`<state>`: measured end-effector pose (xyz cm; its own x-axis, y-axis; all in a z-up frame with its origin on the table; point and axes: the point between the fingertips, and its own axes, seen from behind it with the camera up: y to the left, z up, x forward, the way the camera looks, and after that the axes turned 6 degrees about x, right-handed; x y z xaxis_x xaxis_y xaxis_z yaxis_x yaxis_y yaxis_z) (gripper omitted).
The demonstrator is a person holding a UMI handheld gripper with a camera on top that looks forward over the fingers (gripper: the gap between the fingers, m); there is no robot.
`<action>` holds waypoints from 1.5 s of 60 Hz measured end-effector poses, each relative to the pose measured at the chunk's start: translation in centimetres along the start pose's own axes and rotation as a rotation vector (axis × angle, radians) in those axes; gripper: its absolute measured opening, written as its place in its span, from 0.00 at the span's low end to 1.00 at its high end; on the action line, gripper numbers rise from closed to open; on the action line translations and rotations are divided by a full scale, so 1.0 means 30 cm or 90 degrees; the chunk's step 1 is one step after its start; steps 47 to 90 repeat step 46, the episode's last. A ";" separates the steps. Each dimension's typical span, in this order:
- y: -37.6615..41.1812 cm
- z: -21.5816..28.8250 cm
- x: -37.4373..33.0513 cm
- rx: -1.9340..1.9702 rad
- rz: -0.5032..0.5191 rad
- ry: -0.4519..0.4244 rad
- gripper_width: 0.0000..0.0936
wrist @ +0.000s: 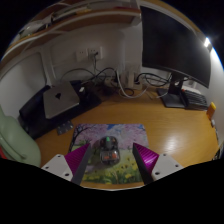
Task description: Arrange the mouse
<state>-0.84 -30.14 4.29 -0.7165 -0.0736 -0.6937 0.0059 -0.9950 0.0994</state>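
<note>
A dark computer mouse [107, 150] rests on a colourful floral mouse mat [118, 135] on the wooden desk [175, 135]. It sits at the mat's near edge, directly between my gripper's [111, 154] two fingers. The gripper is open: the magenta pads [83, 158] stand well out to either side of the mouse, with a gap on both sides. The mouse lies on the mat on its own.
A large dark monitor [175, 45] on a stand [174, 98] is at the back right. A silver box [60, 98] on a black case sits back left, with cables [110, 78] along the wall. A pale green thing [12, 140] lies left.
</note>
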 end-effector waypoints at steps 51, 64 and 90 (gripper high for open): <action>-0.242 0.021 -0.621 0.006 -0.042 -0.009 0.91; -0.242 0.021 -0.621 0.006 -0.042 -0.009 0.91; -0.242 0.021 -0.621 0.006 -0.042 -0.009 0.91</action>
